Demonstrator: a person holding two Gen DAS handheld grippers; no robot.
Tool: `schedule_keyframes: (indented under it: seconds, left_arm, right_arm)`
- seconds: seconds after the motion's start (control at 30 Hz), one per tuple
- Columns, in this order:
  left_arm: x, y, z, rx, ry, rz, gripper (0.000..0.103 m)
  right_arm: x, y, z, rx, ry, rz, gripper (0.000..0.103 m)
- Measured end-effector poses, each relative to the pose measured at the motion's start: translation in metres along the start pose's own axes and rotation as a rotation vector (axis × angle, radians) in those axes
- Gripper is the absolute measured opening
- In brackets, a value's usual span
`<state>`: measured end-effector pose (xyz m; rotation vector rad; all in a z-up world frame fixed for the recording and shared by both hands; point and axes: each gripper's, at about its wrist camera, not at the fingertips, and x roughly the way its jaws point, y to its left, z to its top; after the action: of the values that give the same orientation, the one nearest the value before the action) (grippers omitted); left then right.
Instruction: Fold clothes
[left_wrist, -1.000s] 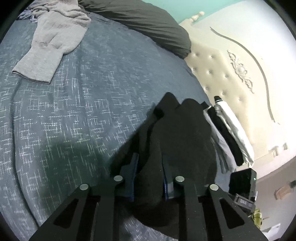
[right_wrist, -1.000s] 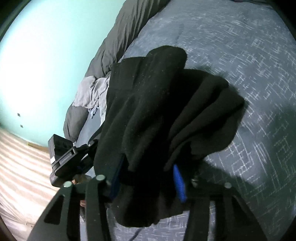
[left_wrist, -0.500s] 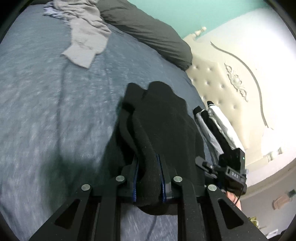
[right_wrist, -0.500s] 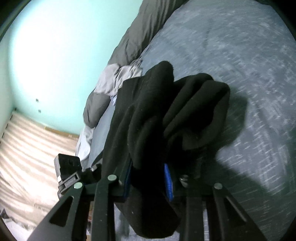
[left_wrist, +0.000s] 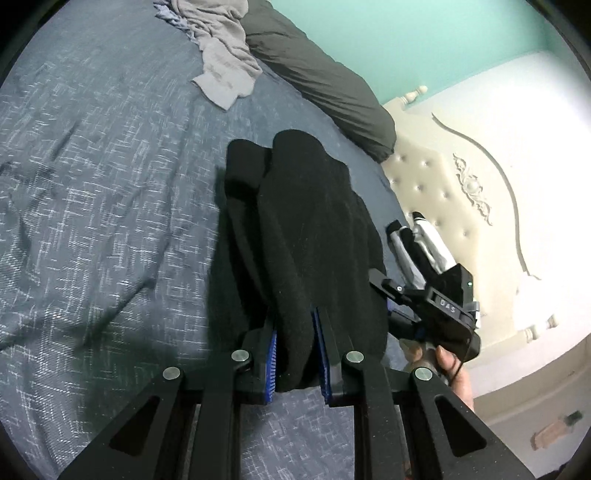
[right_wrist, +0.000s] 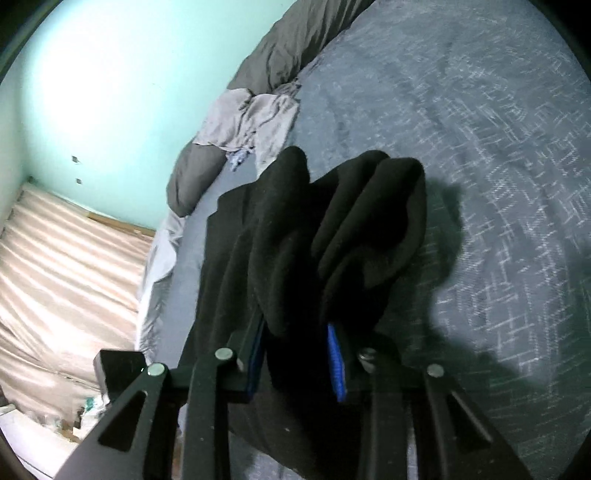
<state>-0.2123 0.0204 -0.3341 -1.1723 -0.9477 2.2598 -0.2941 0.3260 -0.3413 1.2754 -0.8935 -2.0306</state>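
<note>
A black garment (left_wrist: 306, 229) is bunched in thick folds and lifted just above the blue-grey bedcover (left_wrist: 92, 184). My left gripper (left_wrist: 295, 332) is shut on one end of it, the blue pads pressing a fold from both sides. In the right wrist view the same black garment (right_wrist: 295, 229) hangs forward over my right gripper (right_wrist: 295, 332), which is shut on another fold. The right gripper's body (left_wrist: 443, 306), with a hand under it, shows at the right of the left wrist view. The fingertips of both grippers are hidden in the cloth.
A stack of folded clothes (left_wrist: 421, 243) lies by the cream tufted headboard (left_wrist: 461, 177). A crumpled grey garment (left_wrist: 225, 55) and a dark grey duvet roll (left_wrist: 325, 85) lie at the bed's far side. Off the bed's edge is a beige striped surface (right_wrist: 55, 277).
Both grippers have carried the black garment across the bed toward the headboard side; the grey garment now looks farther off. The right gripper's pads have drawn closer together on the cloth.
</note>
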Motion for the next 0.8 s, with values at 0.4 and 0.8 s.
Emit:
schedule_keyframes:
  seconds: [0.4, 0.8]
  left_arm:
    - [-0.005, 0.004, 0.01, 0.038, -0.019, 0.041, 0.019]
    - [-0.008, 0.009, 0.019, 0.073, -0.04, 0.145, 0.041]
  right_arm:
    - [-0.008, 0.01, -0.001, 0.036, -0.115, -0.152, 0.044]
    - [-0.023, 0.025, -0.022, 0.008, -0.147, -0.254, 0.063]
